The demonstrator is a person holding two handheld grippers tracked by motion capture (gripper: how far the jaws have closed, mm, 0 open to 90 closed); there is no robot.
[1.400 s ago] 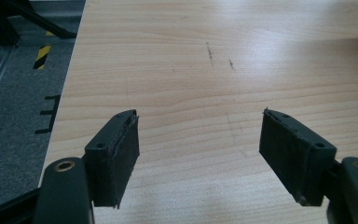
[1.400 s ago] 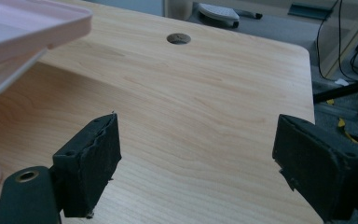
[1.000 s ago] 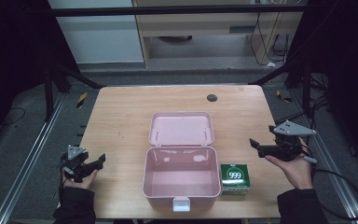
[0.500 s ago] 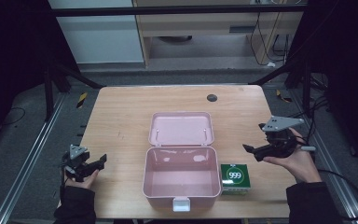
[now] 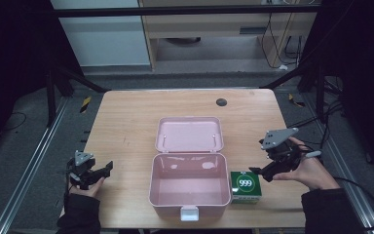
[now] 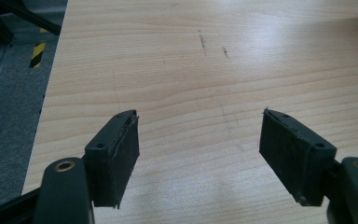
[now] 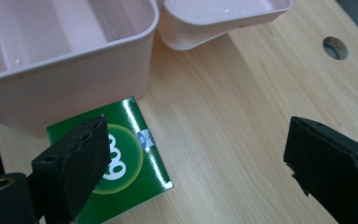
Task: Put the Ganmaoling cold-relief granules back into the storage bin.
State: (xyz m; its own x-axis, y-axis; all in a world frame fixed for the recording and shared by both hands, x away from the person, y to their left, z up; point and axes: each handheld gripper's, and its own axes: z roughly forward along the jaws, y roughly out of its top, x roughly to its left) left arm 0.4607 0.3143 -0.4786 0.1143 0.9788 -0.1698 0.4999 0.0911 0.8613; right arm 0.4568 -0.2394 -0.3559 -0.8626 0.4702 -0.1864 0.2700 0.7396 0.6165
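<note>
The green square box with the white "999" print (image 5: 246,185) is the thing nearest to my right claw; it lies flat on the light wooden bench (image 5: 126,131), at the near right part, just beside the right wall of the pink plastic case.

I go from the biggest thing down. The bench has a rectangular top with a wood grain, and some thin dark scratches show on it in the left gripper view (image 6: 205,42). The pink plastic case (image 5: 190,187) stands open in the middle of the bench, its deep lower part empty as far as I can see, with a small white latch (image 5: 189,213) at its near edge. Its lid (image 5: 190,134) lies back flat on the bench behind it, the inside turned up. In the right gripper view the green box (image 7: 121,172) sits close under the case wall (image 7: 65,88), and I cannot tell if they touch.

My right claw (image 5: 263,171) hangs just to the right of the green box, a little above the bench, with the jaws spread wide and nothing between them. My left claw (image 5: 102,170) is at the near left edge of the bench, well apart from the case, also spread wide and empty.

A small dark round hole (image 5: 221,102) is in the far part of the bench.
</note>
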